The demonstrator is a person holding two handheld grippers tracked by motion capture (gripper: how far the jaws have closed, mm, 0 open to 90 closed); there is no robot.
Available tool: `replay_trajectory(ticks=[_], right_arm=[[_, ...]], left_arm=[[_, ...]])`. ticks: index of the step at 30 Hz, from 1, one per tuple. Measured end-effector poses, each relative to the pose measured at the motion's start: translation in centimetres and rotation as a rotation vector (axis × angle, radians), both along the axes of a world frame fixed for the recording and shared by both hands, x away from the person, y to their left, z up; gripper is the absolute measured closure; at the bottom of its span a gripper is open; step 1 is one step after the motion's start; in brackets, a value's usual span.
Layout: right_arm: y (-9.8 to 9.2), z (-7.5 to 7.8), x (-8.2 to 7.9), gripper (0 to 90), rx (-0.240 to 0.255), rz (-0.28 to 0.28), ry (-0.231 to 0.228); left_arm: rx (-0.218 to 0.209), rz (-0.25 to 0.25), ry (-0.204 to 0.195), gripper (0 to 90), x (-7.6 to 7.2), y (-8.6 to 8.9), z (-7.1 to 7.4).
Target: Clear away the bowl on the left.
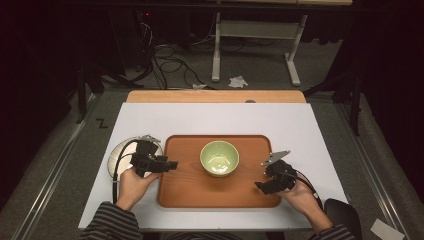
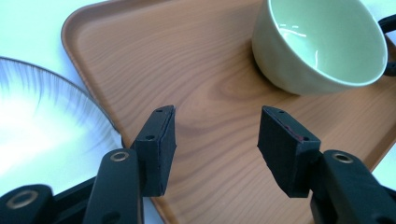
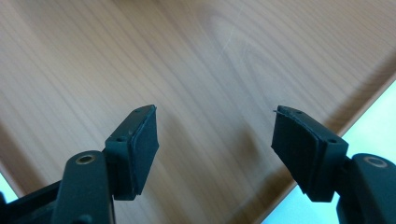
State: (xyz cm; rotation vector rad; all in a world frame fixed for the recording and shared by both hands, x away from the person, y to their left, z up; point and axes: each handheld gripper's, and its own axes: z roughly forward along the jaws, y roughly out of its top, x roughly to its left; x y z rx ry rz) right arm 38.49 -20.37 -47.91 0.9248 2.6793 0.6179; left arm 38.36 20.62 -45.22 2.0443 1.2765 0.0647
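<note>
A pale green bowl [image 1: 219,158] stands empty on a wooden tray [image 1: 185,187] in the middle of the white table. My left gripper [image 1: 171,164] hovers over the tray's left edge, open, nothing between its jaws. From the left gripper view the bowl [image 2: 322,44] sits ahead to the right, beyond the left gripper [image 2: 215,140], and the tray [image 2: 187,70] lies under it. My right gripper [image 1: 260,186] is open over the tray's right front part. Bare tray wood [image 3: 187,60] lies below the right gripper [image 3: 215,140], which holds nothing.
A white plate [image 1: 116,161] with a grey rim lies on the table left of the tray, under my left hand; its rim [image 2: 42,112] appears at the left of the left gripper view. Beyond the table are a desk frame [image 1: 255,45] and cables on the floor.
</note>
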Motion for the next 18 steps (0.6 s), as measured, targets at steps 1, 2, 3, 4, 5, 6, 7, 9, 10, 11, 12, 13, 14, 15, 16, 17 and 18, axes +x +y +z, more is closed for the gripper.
replay_trajectory(ticks=[1,2,3,4,5,6,7,9,10,11,12,13,14,15,16,17,18], right_arm=[[0.0,0.0,0.0,33.3,0.009,0.006,0.002],[0.0,0.0,0.0,33.2,0.007,0.005,0.001],[0.0,-0.1,0.0,33.2,0.006,0.005,0.002],[0.0,-0.1,0.0,33.2,0.007,0.006,0.003],[0.0,-0.1,0.0,33.2,0.006,0.003,0.004],[0.0,-0.1,0.0,33.2,0.006,0.003,0.004],[0.0,-0.1,0.0,33.2,0.006,0.005,0.003],[0.0,0.0,0.0,33.2,0.006,0.004,0.001],[0.1,0.0,0.0,33.2,0.000,0.005,0.004],[0.1,0.0,0.0,33.2,0.003,0.006,0.003],[0.1,-0.1,0.0,33.2,0.006,0.007,0.002],[0.1,0.0,0.0,33.2,0.000,0.008,0.006],[0.1,-0.1,0.0,33.2,-0.001,0.008,0.006],[0.1,-0.1,0.0,33.2,-0.001,0.008,0.006],[0.1,-0.1,0.0,33.3,0.007,0.007,0.003],[0.1,-0.1,0.0,33.3,0.006,0.005,0.002],[0.0,-0.1,0.0,33.3,0.006,0.006,0.001]], left_arm=[[0.005,0.002,-0.001,46.9,-0.1,0.0,0.0],[0.012,0.001,-0.006,46.9,-0.3,0.1,-0.1],[0.019,0.004,-0.009,46.8,-0.4,0.0,-0.1],[0.022,0.004,-0.011,46.8,-0.5,0.0,-0.2],[0.023,0.003,-0.013,46.7,-0.6,0.0,-0.3],[0.026,0.004,-0.012,46.7,-0.7,0.0,-0.4],[0.033,0.000,-0.014,46.6,-0.8,-0.1,-0.5],[0.062,-0.007,-0.017,46.3,-1.0,-0.4,-0.7],[0.070,-0.012,-0.017,46.2,-1.1,-0.5,-0.7],[0.075,-0.013,-0.018,46.0,-1.1,-0.6,-0.8],[0.079,-0.014,-0.018,45.9,-1.2,-0.6,-0.8],[0.085,-0.017,-0.018,45.8,-1.2,-0.6,-0.8],[0.086,-0.015,-0.019,45.7,-1.2,-0.7,-0.9],[0.090,-0.014,-0.015,45.6,-1.2,-0.7,-1.0],[0.094,-0.015,-0.011,45.5,-1.1,-0.7,-1.0],[0.097,-0.015,-0.008,45.3,-1.1,-0.7,-1.1],[0.099,-0.016,-0.009,45.2,-1.1,-0.7,-1.1]])
